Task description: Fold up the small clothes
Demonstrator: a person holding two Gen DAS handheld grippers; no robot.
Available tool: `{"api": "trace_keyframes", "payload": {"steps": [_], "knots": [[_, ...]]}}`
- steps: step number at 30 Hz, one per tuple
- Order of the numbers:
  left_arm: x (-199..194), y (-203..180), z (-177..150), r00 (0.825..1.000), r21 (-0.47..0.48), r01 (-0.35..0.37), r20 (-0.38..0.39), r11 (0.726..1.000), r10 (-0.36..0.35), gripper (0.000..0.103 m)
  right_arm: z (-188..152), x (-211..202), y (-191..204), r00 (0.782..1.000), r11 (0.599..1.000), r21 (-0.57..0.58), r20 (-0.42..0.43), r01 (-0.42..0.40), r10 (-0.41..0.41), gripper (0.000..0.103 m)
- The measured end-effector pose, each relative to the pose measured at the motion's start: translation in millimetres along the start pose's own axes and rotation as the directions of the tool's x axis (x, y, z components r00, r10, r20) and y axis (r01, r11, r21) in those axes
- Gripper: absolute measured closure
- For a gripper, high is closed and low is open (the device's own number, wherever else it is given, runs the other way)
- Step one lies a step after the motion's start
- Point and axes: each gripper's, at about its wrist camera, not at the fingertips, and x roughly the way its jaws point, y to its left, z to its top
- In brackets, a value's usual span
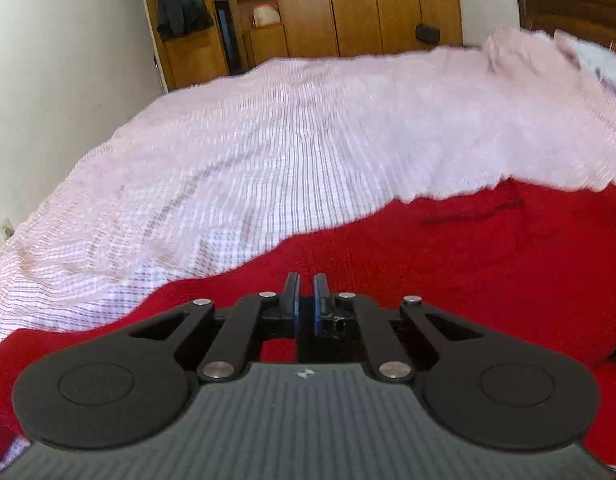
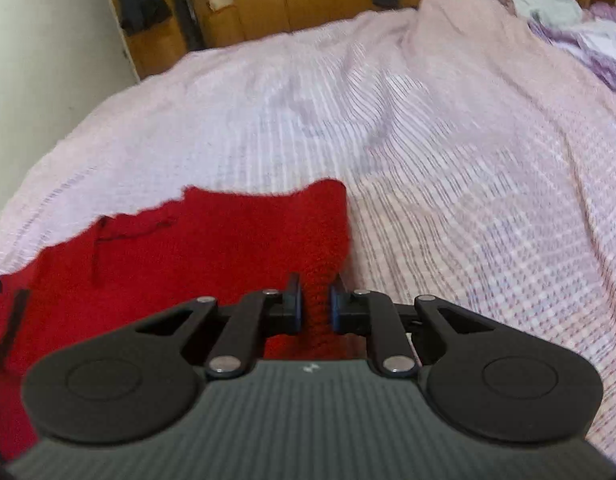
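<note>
A red knitted garment [image 1: 448, 264] lay spread on the bed's pink-and-white striped bedspread [image 1: 268, 152], near its front edge. The left gripper [image 1: 307, 292] sat over the garment's near left part, fingers clenched almost together; whether cloth was pinched could not be told. The right gripper [image 2: 316, 300] grasped a raised fold at the garment's right edge. A wooden wardrobe [image 1: 368, 4] stood beyond the bed.

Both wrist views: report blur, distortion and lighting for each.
Left wrist view: the bedspread and red garment are motion-smeared, the left gripper stays sharp; fisheye bows the wardrobe. Right wrist view: similar smear on the fabric, the right gripper crisp; soft even daylight, no glare.
</note>
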Motion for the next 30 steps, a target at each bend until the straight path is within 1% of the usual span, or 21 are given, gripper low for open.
{"api": "trace_keyframes", "payload": {"steps": [1, 2, 3, 4, 6, 8, 10, 12, 14, 15, 16, 17, 18, 19, 22, 25, 28, 30], "knots": [[7.7, -1.8, -2.1, 1.0, 0.004, -0.002, -0.022, 1.0, 0.002, 0.096, -2.4, 5.3, -1.5, 1.0, 1.0, 0.0, -0.016, 0.002, -0.002, 0.085], [15.1, -3.1, -5.4, 0.999, 0.006, -0.002, -0.048, 1.0, 0.003, 0.095, -4.5, 8.6, -2.7, 1.0, 1.0, 0.0, -0.028, 0.004, -0.004, 0.081], [20.8, -3.8, -9.4, 0.998, 0.008, -0.005, -0.067, 1.0, 0.006, 0.095, -5.5, 9.5, -3.8, 0.999, 1.0, -0.001, -0.032, 0.002, -0.002, 0.079], [23.7, -4.1, -13.1, 0.997, 0.012, -0.008, -0.072, 1.0, 0.009, 0.095, -5.1, 8.5, -5.3, 1.0, 1.0, -0.008, -0.03, -0.001, 0.001, 0.078], [25.1, -5.6, -18.0, 0.998, 0.035, -0.016, -0.064, 0.999, 0.018, 0.095, -2.7, 1.7, -5.4, 1.0, 1.0, -0.013, -0.014, -0.003, 0.003, 0.073], [26.2, -9.4, -20.2, 0.997, 0.074, -0.028, -0.063, 0.997, 0.033, 0.095, -0.4, -6.9, -4.1, 1.0, 1.0, -0.018, 0.001, -0.007, 0.007, 0.073], [24.4, -11.8, -19.0, 0.997, 0.087, -0.037, -0.066, 0.995, 0.043, 0.094, 0.2, -18.5, -1.0, 1.0, 1.0, -0.026, 0.026, 0.007, -0.007, 0.073], [21.4, -9.1, -17.0, 0.996, 0.062, -0.033, -0.078, 0.998, 0.038, 0.094, -0.3, -30.3, 1.0, 0.999, 0.999, -0.032, 0.048, 0.016, -0.014, 0.073], [14.5, -2.4, -16.1, 0.995, 0.015, -0.018, -0.101, 1.0, 0.02, 0.092, -0.9, -43.0, 1.5, 0.998, 1.0, -0.027, 0.057, -0.013, 0.014, 0.073], [9.4, 2.1, -16.3, 0.993, -0.011, -0.009, -0.114, 1.0, 0.008, 0.086, -1.9, -50.4, 2.7, 0.998, 0.999, -0.024, 0.054, -0.03, 0.031, 0.07], [3.9, 6.6, -16.9, 0.992, -0.035, -0.002, -0.126, 0.999, -0.003, 0.075, -3.7, -57.2, 4.5, 0.998, 0.999, -0.022, 0.05, -0.045, 0.047, 0.066], [-2.6, 10.7, -18.2, 0.991, -0.055, 0.002, -0.132, 0.998, -0.009, 0.069, -4.4, -63.4, 6.0, 0.997, 0.998, -0.02, 0.048, -0.059, 0.06, 0.056], [-9.8, 16.1, -19.8, 0.99, -0.077, 0.002, -0.139, 0.997, -0.013, 0.056, -6.1, -69.8, 8.0, 0.996, 0.997, -0.019, 0.046, -0.075, 0.076, 0.049], [-17.3, 21.1, -21.7, 0.99, -0.093, -0.006, -0.14, 0.996, -0.007, 0.05, -8.6, -77.5, 10.3, 0.994, 0.995, -0.016, 0.043, -0.096, 0.097, 0.048], [-45.7, 36.0, -30.8, 0.992, -0.111, -0.037, -0.128, 0.993, 0.023, 0.043, -13.7, -93.5, 15.2, 0.988, 0.987, 0.022, 0.008, -0.157, 0.157, 0.048], [-73.0, 53.6, -41.3, 0.991, -0.149, -0.066, -0.128, 0.987, 0.047, 0.036, -19.6, -108.3, 20.1, 0.977, 0.977, 0.058, -0.036, -0.207, 0.21, 0.048], [-99.8, 74.1, -55.4, 0.989, -0.198, -0.095, -0.13, 0.976, 0.07, 0.031, -28.7, -125.8, 30.5, 0.971, 0.972, 0.049, -0.06, -0.229, 0.232, 0.048], [-114.8, 87.7, -65.1, 0.989, -0.229, -0.104, -0.131, 0.968, 0.075, 0.029, -37.8, -136.2, 39.2, 0.967, 0.97, 0.032, -0.078, -0.24, 0.241, 0.048]]}}
